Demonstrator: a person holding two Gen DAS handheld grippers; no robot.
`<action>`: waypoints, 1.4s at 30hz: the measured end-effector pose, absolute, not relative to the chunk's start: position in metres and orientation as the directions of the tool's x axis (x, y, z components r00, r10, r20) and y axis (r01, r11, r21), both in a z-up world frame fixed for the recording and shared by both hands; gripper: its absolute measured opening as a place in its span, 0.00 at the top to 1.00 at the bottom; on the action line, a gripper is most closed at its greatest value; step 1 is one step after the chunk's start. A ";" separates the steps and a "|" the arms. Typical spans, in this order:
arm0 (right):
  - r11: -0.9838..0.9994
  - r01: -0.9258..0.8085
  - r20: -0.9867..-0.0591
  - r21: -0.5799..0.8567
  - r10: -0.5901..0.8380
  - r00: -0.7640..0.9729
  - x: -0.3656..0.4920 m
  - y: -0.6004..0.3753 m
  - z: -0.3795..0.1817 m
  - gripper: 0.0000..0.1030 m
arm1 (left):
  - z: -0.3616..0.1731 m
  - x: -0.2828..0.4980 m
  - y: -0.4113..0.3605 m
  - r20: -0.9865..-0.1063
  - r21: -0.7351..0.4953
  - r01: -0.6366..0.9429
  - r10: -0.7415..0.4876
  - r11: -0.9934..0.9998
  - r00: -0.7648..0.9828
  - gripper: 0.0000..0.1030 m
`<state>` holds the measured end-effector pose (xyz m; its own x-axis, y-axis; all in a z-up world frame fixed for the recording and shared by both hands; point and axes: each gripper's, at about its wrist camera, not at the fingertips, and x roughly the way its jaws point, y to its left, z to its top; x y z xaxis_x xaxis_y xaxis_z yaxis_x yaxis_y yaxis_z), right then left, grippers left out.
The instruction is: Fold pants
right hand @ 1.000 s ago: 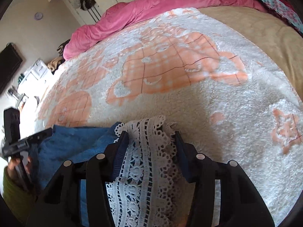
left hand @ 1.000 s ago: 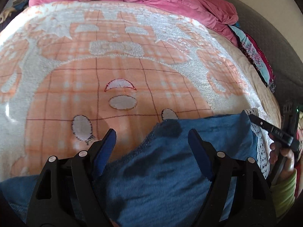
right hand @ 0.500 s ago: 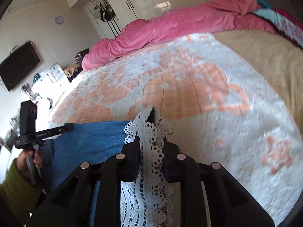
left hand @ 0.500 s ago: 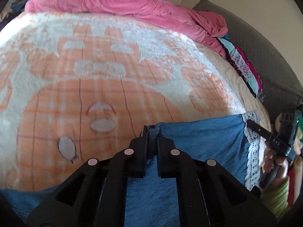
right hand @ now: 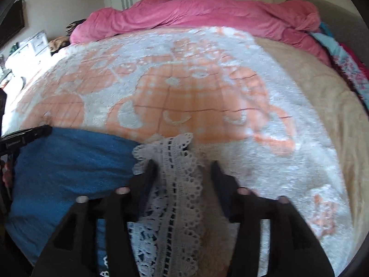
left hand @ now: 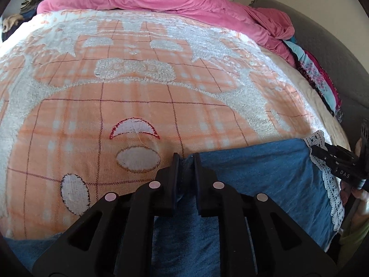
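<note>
Tongs first, left then right. Left tongs (left hand: 185, 161) are narrow, pinched on the far edge of the blue pants (left hand: 253, 175) at 12 o'clock of the left wrist view, with a small ridge of denim caught between the jaws. Right tongs (right hand: 183, 164) stand wide, jaws apart either side of the lace trim (right hand: 170, 161); the lace lies between them and the pictures do not show it gripped.

Pants lie flat on the patterned blanket (left hand: 138, 92) of the bed, near the person's edge, lace hem at the right end.

Progress, as a judgement: early to mid fold. One layer of denim looks spread smooth and the far edge lies fairly straight, but no compact folded stack is visible. Likely left to do: regrip the hem on the right, carry an end over, flatten.

View differences:
- Left wrist view shows the pinch on the denim edge, plus the right tongs (left hand: 332, 157) at 3 o'clock, seen side-on and resting at the lace hem (left hand: 327, 180).
- Right wrist view shows the lace close up and the spread of the jaws, plus the left tongs (right hand: 25, 133) at 9 o'clock at the denim's far edge; it is motion-blurred.
- Pink duvet (right hand: 196, 16) is heaped at 12 o'clock in both views.
</note>
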<state>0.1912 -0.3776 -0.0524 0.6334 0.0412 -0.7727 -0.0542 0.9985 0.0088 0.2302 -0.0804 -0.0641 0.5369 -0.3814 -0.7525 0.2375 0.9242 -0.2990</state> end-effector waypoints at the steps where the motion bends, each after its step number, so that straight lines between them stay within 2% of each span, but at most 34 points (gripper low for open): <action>1: 0.999 -0.043 -0.752 0.023 0.046 0.657 0.185 -0.381 -0.046 0.44 | -0.061 0.227 -0.078 -0.748 -0.302 0.228 -0.379 0.925 0.544 0.86; 3: 0.994 -0.020 -0.701 0.112 0.093 0.707 0.166 -0.394 -0.031 0.44 | -0.051 0.217 -0.070 -0.745 -0.313 0.193 -0.366 0.930 0.557 0.56; 4: 0.990 -0.005 -0.683 0.143 0.102 0.723 0.157 -0.399 -0.025 0.44 | -0.045 0.209 -0.067 -0.731 -0.328 0.195 -0.379 0.924 0.567 0.52; 9: 0.962 0.036 -0.629 0.271 0.148 0.763 0.092 -0.416 -0.011 0.39 | -0.026 0.142 -0.046 -0.682 -0.282 0.209 -0.349 0.936 0.643 0.49; 15: 0.931 0.071 -0.660 0.357 0.197 0.725 0.026 -0.414 -0.028 0.39 | -0.031 0.082 -0.024 -0.707 -0.257 0.192 -0.320 0.947 0.631 0.47; 19: 0.945 0.071 -0.710 0.320 0.189 0.679 0.021 -0.406 -0.035 0.39 | -0.030 0.065 -0.020 -0.722 -0.155 0.203 -0.251 0.967 0.644 0.43; 22: 0.935 0.068 -0.713 0.348 0.217 0.667 0.021 -0.403 -0.039 0.40 | -0.032 0.057 -0.016 -0.730 -0.086 0.194 -0.194 0.977 0.655 0.42; 29: 0.927 0.086 -0.741 0.364 0.233 0.629 0.031 -0.395 -0.052 0.52 | -0.044 0.052 -0.020 -0.751 -0.022 0.192 -0.143 0.981 0.644 0.33; 30: 0.928 0.084 -0.742 0.364 0.234 0.628 0.032 -0.395 -0.053 0.60 | -0.047 0.052 -0.023 -0.752 -0.003 0.195 -0.131 0.981 0.646 0.31; 31: 0.928 0.077 -0.741 0.365 0.240 0.627 0.032 -0.394 -0.052 0.64 | -0.049 0.051 -0.026 -0.755 0.014 0.195 -0.117 0.981 0.646 0.30; 32: 0.929 0.061 -0.738 0.364 0.248 0.627 0.032 -0.392 -0.052 0.73 | -0.052 0.051 -0.029 -0.757 0.033 0.195 -0.103 0.980 0.645 0.29; 33: 0.933 0.046 -0.737 0.356 0.250 0.627 0.032 -0.389 -0.052 0.76 | -0.054 0.051 -0.031 -0.757 0.043 0.195 -0.095 0.980 0.647 0.28; 38: 0.988 -0.008 -0.742 0.155 0.122 0.659 0.018 -0.370 -0.033 0.79 | -0.050 0.050 -0.024 -0.760 0.025 0.185 -0.101 0.982 0.641 0.28; 39: 0.994 -0.001 -0.751 0.113 0.086 0.654 0.015 -0.373 -0.032 0.84 | -0.050 0.050 -0.021 -0.761 0.018 0.182 -0.105 0.983 0.641 0.28; 40: 0.997 0.013 -0.760 0.080 0.052 0.648 0.014 -0.376 -0.035 0.84 | -0.052 0.050 -0.020 -0.760 0.017 0.182 -0.106 0.983 0.641 0.28; 42: 0.998 -0.004 -0.783 0.067 0.055 0.619 0.015 -0.380 -0.046 0.83 | -0.057 0.050 -0.020 -0.761 0.025 0.185 -0.102 0.982 0.641 0.27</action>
